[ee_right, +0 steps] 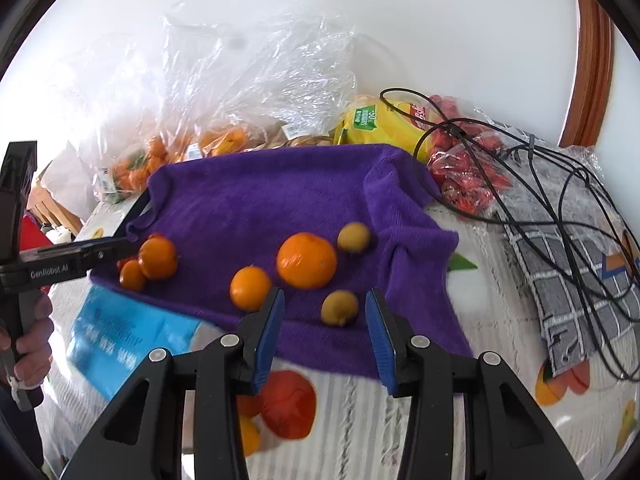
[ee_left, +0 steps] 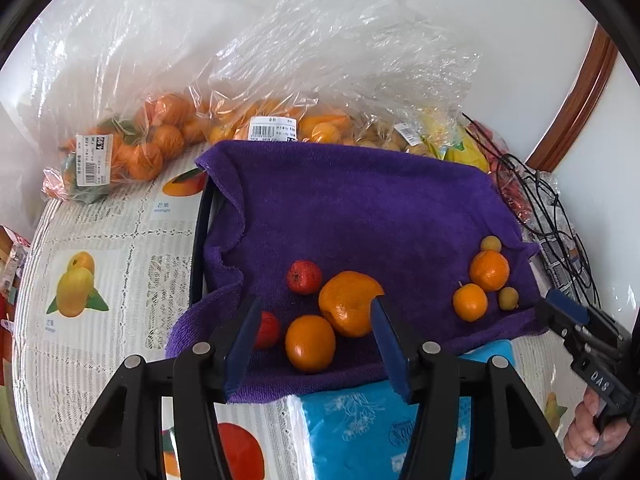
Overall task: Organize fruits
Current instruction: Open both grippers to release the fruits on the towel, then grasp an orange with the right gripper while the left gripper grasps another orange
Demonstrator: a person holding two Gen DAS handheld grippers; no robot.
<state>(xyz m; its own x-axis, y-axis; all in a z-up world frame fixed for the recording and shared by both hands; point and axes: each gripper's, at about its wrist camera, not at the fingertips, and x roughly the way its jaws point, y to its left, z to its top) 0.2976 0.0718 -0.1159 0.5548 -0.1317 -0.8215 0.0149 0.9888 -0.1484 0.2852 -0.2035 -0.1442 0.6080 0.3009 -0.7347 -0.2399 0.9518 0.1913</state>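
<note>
A purple towel [ee_left: 360, 208] [ee_right: 260, 192] carries two groups of fruit. My left gripper [ee_left: 314, 310] stands open over the left group: a big tangerine [ee_left: 350, 303] by its right finger, a small orange [ee_left: 310, 343] loose between the fingers, a red fruit [ee_left: 304, 277] beyond, and another red fruit [ee_left: 267, 330] half hidden by the left finger. My right gripper [ee_right: 325, 296] is open at the right group: a small yellow-green fruit [ee_right: 340, 307] lies untouched between its pads, with an orange [ee_right: 307, 260], a smaller orange [ee_right: 251, 287] and a second yellow-green fruit [ee_right: 354, 237] further on.
Clear bags of oranges [ee_left: 152, 144] and other fruit line the back wall. A yellow packet [ee_right: 380, 124] and a bag of red fruit [ee_right: 464, 176] sit at the back right. Black cables [ee_right: 560, 184] cross a grey checked cloth [ee_right: 580, 280]. A blue tissue pack [ee_left: 360, 432] lies under the towel's near edge.
</note>
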